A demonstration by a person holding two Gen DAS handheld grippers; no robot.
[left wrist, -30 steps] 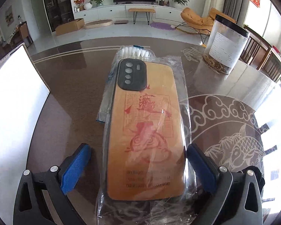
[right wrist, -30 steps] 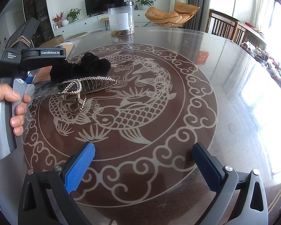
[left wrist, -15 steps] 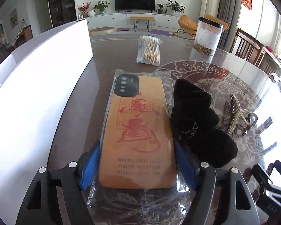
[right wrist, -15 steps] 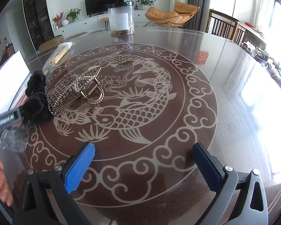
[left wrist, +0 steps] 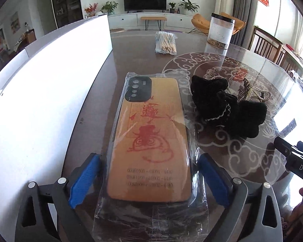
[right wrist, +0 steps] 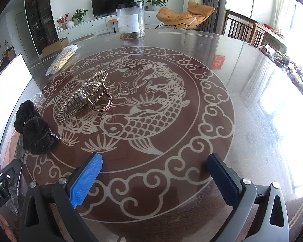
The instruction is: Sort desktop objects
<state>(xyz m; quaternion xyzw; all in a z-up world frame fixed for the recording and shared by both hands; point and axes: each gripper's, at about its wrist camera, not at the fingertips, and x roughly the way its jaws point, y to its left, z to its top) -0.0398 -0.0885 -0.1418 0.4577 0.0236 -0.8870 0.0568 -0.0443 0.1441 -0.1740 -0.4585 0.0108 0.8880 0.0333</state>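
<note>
My left gripper (left wrist: 149, 177) has its blue pads against both sides of an orange phone case (left wrist: 151, 139) in a clear plastic bag, lying over the dark table beside a white box (left wrist: 40, 100). A black scrunchie (left wrist: 228, 109) lies just right of the case and shows at the left in the right wrist view (right wrist: 35, 131). A gold pearl hair claw (right wrist: 84, 98) lies on the fish pattern, also seen behind the scrunchie (left wrist: 254, 92). My right gripper (right wrist: 154, 173) is open and empty above the table's near edge.
A bag of cotton swabs (left wrist: 165, 42) lies farther back, also seen in the right wrist view (right wrist: 63, 59). A clear jar with a black lid (right wrist: 130, 21) stands at the far side. Chairs (right wrist: 246, 30) stand beyond the round table's right rim.
My left gripper closed on the bagged phone case and carried it away from the cotton swabs to beside the white box. The scrunchie and hair claw shifted. The right gripper stayed still.
</note>
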